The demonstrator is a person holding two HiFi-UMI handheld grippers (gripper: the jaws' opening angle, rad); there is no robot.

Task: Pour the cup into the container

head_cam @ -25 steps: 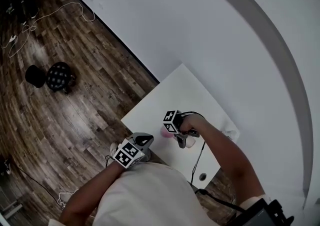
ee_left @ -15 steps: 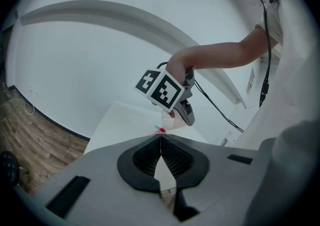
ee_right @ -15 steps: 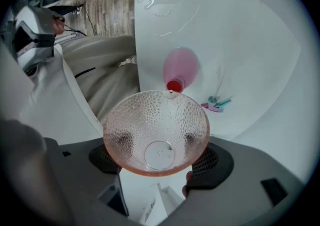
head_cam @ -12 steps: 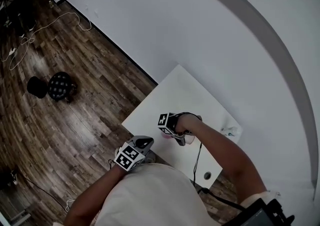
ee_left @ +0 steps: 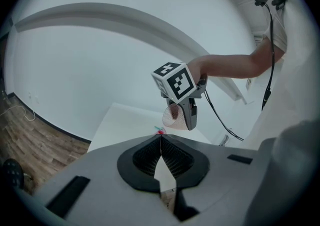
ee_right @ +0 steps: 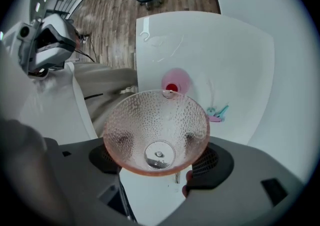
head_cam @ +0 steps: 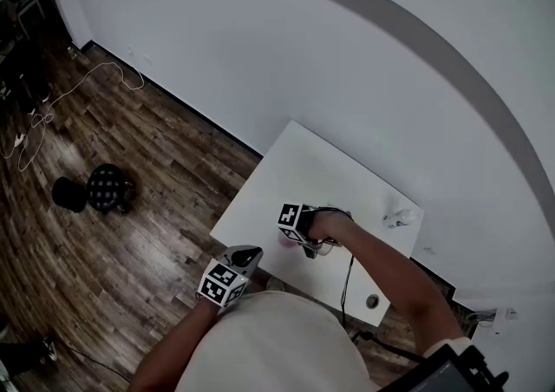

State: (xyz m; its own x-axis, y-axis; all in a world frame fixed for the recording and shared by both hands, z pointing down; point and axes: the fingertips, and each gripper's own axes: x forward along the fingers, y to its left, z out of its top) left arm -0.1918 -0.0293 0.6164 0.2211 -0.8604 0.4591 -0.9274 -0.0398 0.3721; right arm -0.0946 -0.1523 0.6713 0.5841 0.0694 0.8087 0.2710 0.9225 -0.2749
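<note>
The head view is dim and low in contrast, with flat, diffuse light and no hard shadows. The white wall [head_cam: 347,52] reads as dull grey-blue, and the tabletop [head_cam: 321,165] is the brightest patch. The wooden floor [head_cam: 130,208] darkens toward the left edge, with a pale sheen on some boards. Wide-angle distortion bends the wall's straight lines into arcs.

Both claw views sit inside a round black vignette and curve strongly at the rim. In the left claw view, the left claw [ee_left: 160,137] is grey and soft close to the lens. In the right claw view, the cup [ee_right: 156,132] is sharp, its dimpled glass catches small highlights, and faint glare streaks the tabletop.
</note>
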